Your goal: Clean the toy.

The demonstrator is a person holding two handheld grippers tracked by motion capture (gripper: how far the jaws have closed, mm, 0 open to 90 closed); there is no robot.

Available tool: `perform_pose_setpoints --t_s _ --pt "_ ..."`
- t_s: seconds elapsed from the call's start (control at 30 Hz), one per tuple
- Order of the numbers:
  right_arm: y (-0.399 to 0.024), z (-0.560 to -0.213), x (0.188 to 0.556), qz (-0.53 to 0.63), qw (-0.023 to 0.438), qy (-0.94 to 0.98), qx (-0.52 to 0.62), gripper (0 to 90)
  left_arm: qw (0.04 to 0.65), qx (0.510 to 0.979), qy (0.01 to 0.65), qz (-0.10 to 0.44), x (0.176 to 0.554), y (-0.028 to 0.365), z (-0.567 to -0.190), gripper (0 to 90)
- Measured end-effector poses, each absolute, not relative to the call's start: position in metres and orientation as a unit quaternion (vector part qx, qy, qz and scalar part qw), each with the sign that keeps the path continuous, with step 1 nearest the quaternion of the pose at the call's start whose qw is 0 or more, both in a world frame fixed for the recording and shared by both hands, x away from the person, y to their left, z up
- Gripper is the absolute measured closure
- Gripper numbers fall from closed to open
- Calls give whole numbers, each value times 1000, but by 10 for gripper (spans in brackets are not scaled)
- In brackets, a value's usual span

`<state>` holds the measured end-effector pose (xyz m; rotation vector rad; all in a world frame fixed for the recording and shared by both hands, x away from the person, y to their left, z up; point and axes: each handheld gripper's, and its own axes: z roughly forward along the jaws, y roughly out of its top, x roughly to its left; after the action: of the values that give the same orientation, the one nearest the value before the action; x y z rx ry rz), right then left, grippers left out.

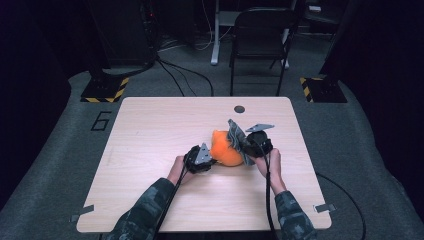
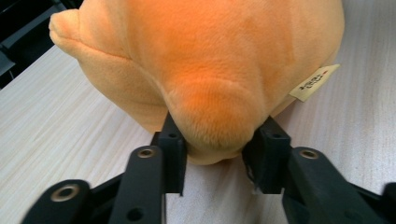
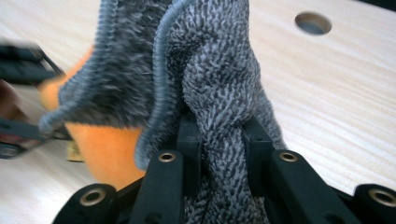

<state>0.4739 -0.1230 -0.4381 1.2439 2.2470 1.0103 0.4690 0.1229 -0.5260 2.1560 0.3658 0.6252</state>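
Orange plush toy (image 1: 226, 150) lies mid-table (image 1: 150, 130), between both hands. Left gripper (image 2: 219, 144) pinches a bulge of the plush at its near-left side. Grey towel (image 3: 210, 88), clamped in the right gripper (image 3: 219, 140), drapes the toy's right flank, so the covering pull runs leftward across it.

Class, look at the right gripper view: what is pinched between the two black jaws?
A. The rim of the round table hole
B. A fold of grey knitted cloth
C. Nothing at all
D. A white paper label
B: the right gripper has its jaws pressed on a bunched fold of the grey knitted cloth, which drapes against the orange plush toy.
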Motion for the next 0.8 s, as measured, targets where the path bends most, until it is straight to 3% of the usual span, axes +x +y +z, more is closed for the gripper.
perform_pose_setpoints --t_s 0.2,0.37,0.6,0.8 --pt "-167 -416 460 372 224 770 467 738 424 858 153 245 469 125 -526 701" --pt "-201 -433 455 349 216 757 508 735 437 854 152 238 470 126 -525 735" --pt "-209 -452 464 334 191 751 537 729 447 848 161 234 471 126 -523 770" --pt "-213 -451 464 336 198 747 538 728 465 838 179 222 469 125 -514 790"
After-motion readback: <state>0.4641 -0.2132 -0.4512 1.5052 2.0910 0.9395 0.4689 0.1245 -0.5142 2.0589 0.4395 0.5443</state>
